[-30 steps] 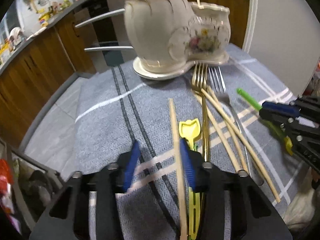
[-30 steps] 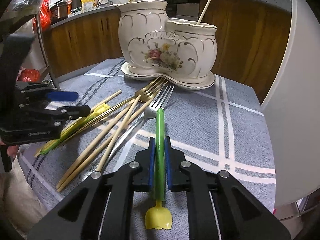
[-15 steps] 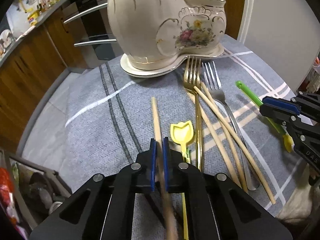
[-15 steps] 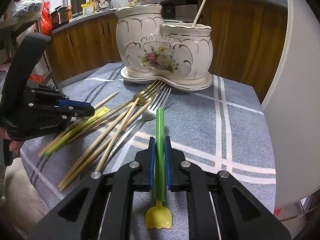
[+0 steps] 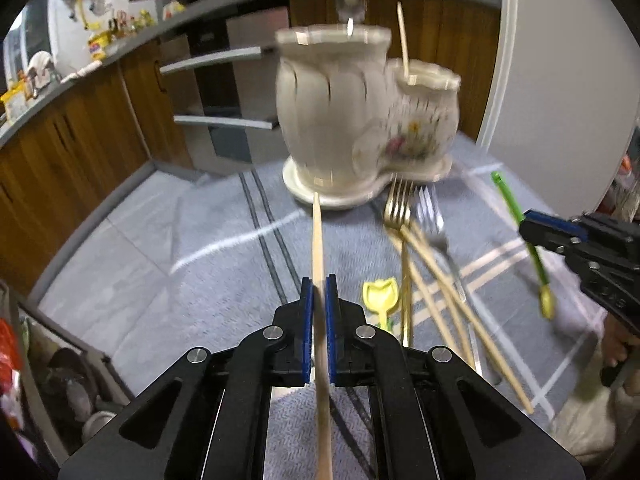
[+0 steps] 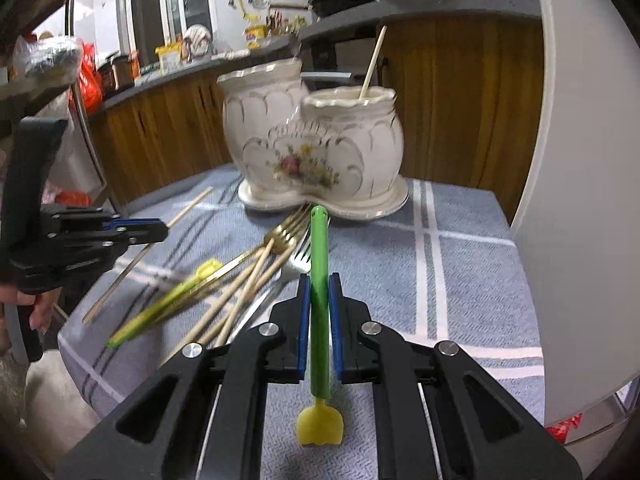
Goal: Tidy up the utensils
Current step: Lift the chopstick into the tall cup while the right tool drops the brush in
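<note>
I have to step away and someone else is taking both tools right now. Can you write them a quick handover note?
Left tool: shut on a wooden chopstick, lifted off the cloth.
Right tool: shut on a green utensil, yellow end toward the handle.
Ceramic holder: stands at the back of the table, one chopstick already in its smaller cup.
Left: the two held pieces, plus the gold fork, silver fork, loose chopsticks and second yellow-tipped utensil lying on the cloth.
</note>
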